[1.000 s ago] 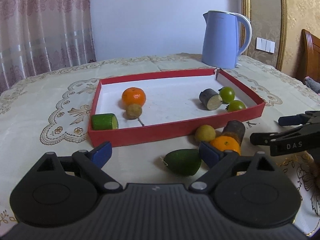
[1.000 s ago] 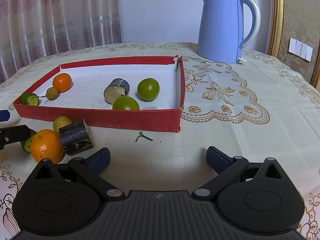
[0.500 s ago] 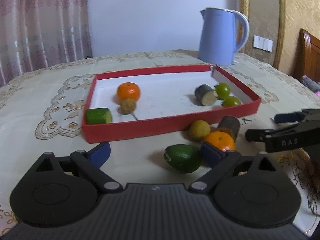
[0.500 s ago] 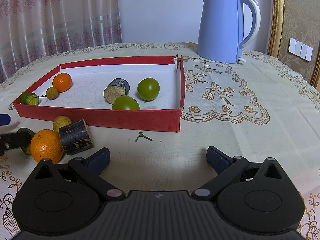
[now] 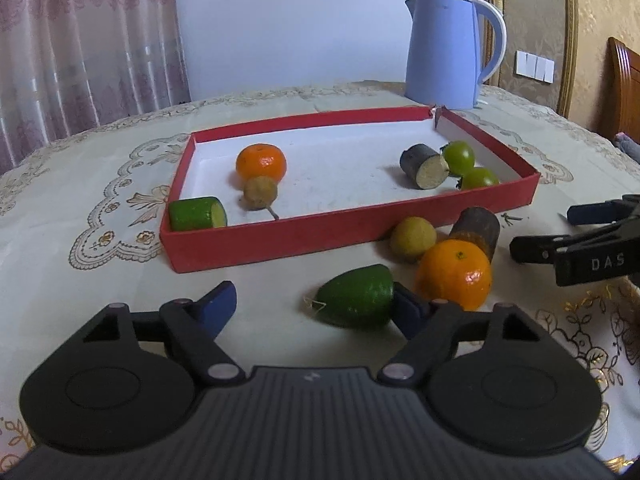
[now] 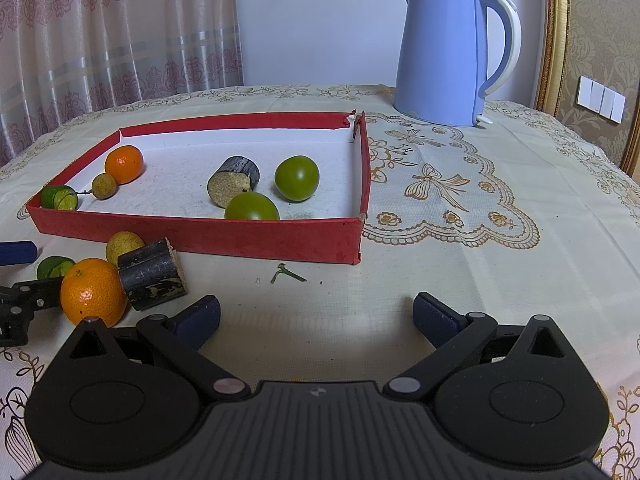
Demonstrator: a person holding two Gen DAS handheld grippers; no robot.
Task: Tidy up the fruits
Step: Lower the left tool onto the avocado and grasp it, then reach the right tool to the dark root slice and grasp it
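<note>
A cut green cucumber piece (image 5: 356,296) lies on the tablecloth between the fingers of my left gripper (image 5: 314,306). Its right pad (image 5: 408,308) is at the piece's cut end and the left pad stands well clear, while the jaws are closing. Just right of it sit an orange (image 5: 454,274), a yellowish round fruit (image 5: 412,238) and a dark cane stub (image 5: 478,228). The red tray (image 5: 280,240) holds an orange, a longan, a cucumber piece, a cane stub and two green fruits. My right gripper (image 6: 316,316) is open over bare cloth.
A blue kettle (image 6: 448,52) stands behind the tray's right corner. A small green stem (image 6: 286,272) lies in front of the tray. The right gripper's fingers (image 5: 576,236) reach in from the right, close to the loose fruit. A wooden chair (image 5: 624,88) is at far right.
My left gripper has moved in around the green cucumber piece and its jaws have narrowed. The right gripper has not moved.
</note>
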